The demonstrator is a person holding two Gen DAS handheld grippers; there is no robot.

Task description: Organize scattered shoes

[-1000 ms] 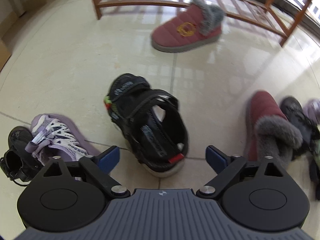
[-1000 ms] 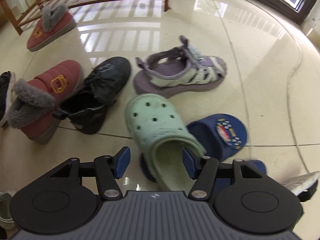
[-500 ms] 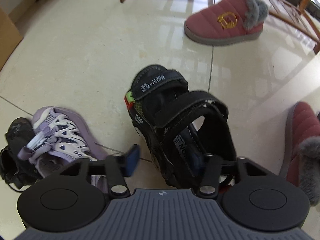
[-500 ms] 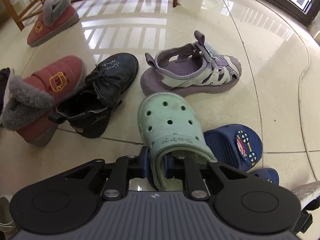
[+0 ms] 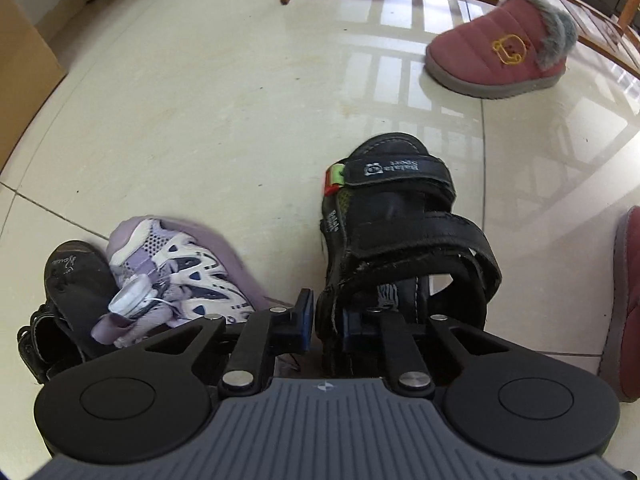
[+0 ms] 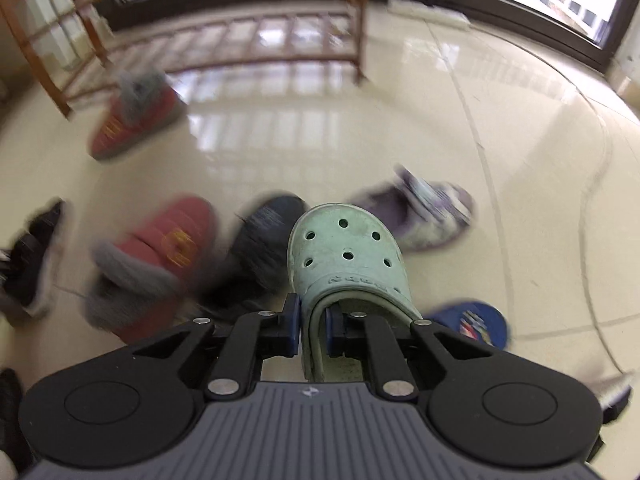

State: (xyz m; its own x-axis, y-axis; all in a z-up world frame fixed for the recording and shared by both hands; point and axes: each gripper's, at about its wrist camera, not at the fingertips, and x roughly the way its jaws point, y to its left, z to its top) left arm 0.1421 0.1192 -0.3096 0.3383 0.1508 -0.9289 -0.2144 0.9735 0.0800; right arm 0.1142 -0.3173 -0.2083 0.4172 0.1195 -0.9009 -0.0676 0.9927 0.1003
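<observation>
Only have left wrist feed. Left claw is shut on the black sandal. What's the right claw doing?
Observer: Right claw is shut on the side wall of a mint green clog.
Operator: Rack visible from there?
Observer: Yes, wooden shoe rack ahead, though that view is motion-blurred.
Operator: Anything under the clog?
Observer: A blue slipper lies just right of it on the floor.

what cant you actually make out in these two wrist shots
- Left wrist view: the heel of the black sandal is hidden behind the left gripper.
- Left wrist view: the red boot at the right is cut off by the edge.
- Right wrist view: motion blur smears the floor shoes; only the green clog in the right gripper is sharp.
</observation>
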